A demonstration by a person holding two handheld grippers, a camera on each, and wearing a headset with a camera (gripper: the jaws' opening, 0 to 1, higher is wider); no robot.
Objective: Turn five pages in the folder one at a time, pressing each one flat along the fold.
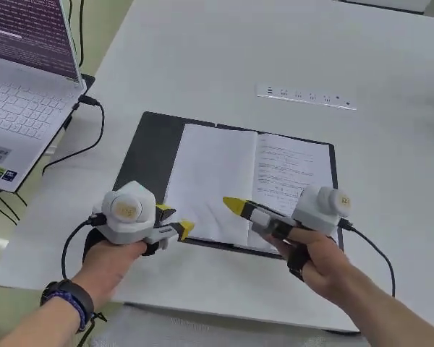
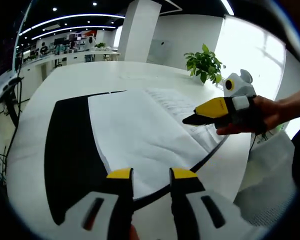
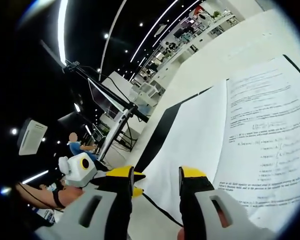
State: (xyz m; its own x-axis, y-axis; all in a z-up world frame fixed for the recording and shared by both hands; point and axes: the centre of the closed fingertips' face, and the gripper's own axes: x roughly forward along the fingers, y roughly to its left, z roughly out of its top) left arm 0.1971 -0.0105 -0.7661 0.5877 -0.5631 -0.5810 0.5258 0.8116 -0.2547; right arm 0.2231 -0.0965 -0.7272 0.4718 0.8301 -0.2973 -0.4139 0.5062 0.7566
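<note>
Your head view is bright and evenly lit from overhead; the white table (image 1: 224, 50) carries mild glare, shadows are faint, and the page print is too soft to read. Your left gripper view blows out at the window (image 2: 250, 50). Your right gripper view is dark above, with ceiling light strips (image 3: 63, 30) flaring. In both gripper views the folder (image 2: 70, 150) edges bow.

The head view looks down from above the near bench (image 1: 224, 50) edge, while both gripper views skim low across the shared open folder (image 1: 148, 152), facing each other.
</note>
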